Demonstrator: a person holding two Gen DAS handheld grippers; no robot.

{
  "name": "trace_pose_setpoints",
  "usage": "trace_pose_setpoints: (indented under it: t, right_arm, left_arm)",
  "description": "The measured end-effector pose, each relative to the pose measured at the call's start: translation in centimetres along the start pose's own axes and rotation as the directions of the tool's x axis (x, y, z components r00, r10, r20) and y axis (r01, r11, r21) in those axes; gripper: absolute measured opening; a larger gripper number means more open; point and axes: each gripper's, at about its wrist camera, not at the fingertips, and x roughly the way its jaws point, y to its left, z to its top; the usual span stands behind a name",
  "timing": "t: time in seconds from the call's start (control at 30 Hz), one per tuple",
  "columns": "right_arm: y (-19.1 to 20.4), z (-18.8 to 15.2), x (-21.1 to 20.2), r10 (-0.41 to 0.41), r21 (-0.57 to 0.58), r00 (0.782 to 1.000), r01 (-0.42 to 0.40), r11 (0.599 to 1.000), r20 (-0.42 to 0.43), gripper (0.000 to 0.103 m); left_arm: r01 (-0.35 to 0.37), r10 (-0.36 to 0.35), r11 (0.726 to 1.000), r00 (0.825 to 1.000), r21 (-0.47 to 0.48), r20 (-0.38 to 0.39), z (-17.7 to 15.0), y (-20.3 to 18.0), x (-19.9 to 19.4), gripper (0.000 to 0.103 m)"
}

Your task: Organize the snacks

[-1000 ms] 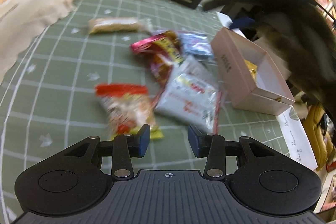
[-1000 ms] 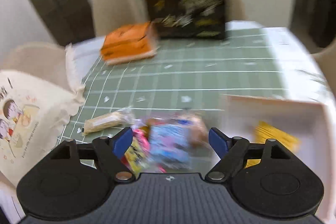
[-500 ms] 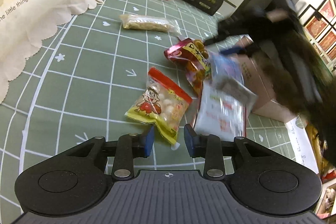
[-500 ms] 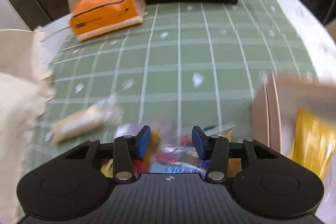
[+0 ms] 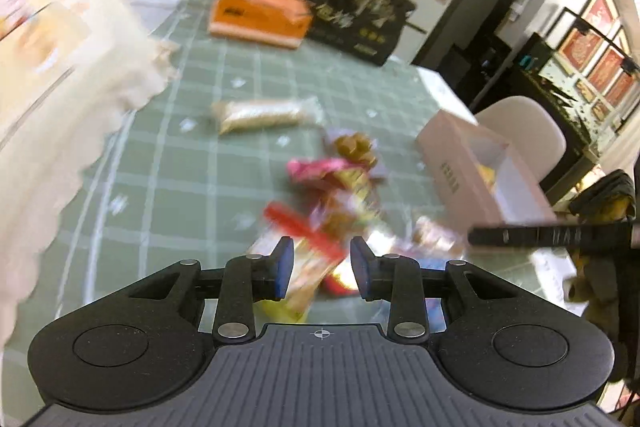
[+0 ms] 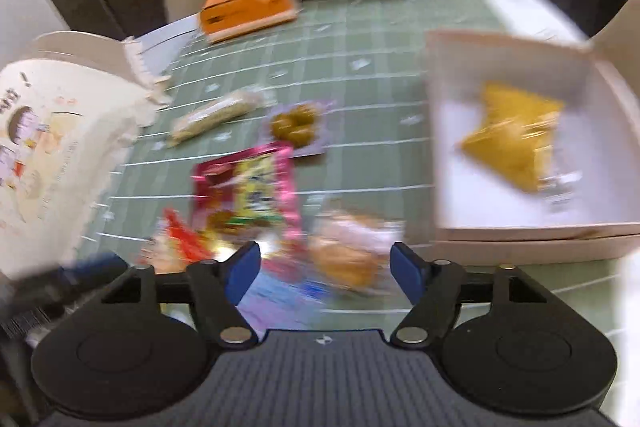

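No writing legible; left fingers (image 5: 284,267) pinch red-topped packet (image 5: 308,259), right fingers (image 6: 242,275) opening, empty, above pastry packet (image 6: 348,255).

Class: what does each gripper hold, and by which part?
Left gripper seems to pinch the red-topped snack packet near its lower end. Right gripper holds nothing; its jaws are opening.

Green mat (image 6: 372,39) on the table: matt, smooth, printed white grid. Snack packets, e.g. pink one (image 6: 248,179) mid-scene: glossy plastic film, crinkled. Clear wrapper on the far pale bar (image 5: 264,113): shiny plastic. Pink box (image 6: 520,231) at right: matt cardboard, white inside. Cream bag (image 5: 52,75) at left: soft cloth, scalloped edge. Orange pack (image 5: 260,15), far: smooth, slightly glossy.
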Motion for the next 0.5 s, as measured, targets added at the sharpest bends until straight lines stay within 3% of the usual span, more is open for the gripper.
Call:
trace_pose_setpoints:
  t: [0.07, 0.13, 0.27, 0.33, 0.43, 0.5]
  right_arm:
    - [-2.2, 0.2, -0.3, -0.062, 0.021, 0.998, 0.062, 0.998, 0.007, 0.073]
    - [-4.3, 0.9, 0.1, -0.068, 0.045, 0.998, 0.067, 0.997, 0.014, 0.073]
    - [-6.7, 2.6, 0.9, -0.061, 0.059, 0.996, 0.057, 0.997, 0.063, 0.073]
    - [-7.3, 3.1, 1.0, -0.023, 0.069, 0.997, 0.018, 0.997, 0.071, 0.073]
    - [-7.4, 2.8, 1.5, 0.083, 0.054, 0.995, -0.086, 0.995, 0.054, 0.073]
    - [-6.4, 2.3, 2.3, 0.138, 0.007, 0.99, -0.138, 0.99, 0.027, 0.073]
  left_arm:
    - [0.016, -0.016, 0.999, 1.0, 0.037, 0.006, 2.2, -1.6, 1.9, 0.036]
    - [0.019, -0.02, 0.997, 1.0, 0.078, 0.009, 4.7, -3.3, 4.6, 0.036]
    - [-0.065, 0.065, 0.997, 0.998, 0.036, 0.001, 8.6, -5.0, 11.0, 0.036]
    - [-0.106, 0.107, 0.993, 0.994, 0.042, -0.009, 10.1, -5.5, 14.2, 0.036]
    - [-0.183, 0.193, 0.975, 0.979, 0.129, -0.066, 10.7, -6.1, 18.2, 0.035]
    - [-0.176, 0.195, 0.961, 0.978, 0.211, -0.07, 9.8, -6.6, 18.7, 0.035]
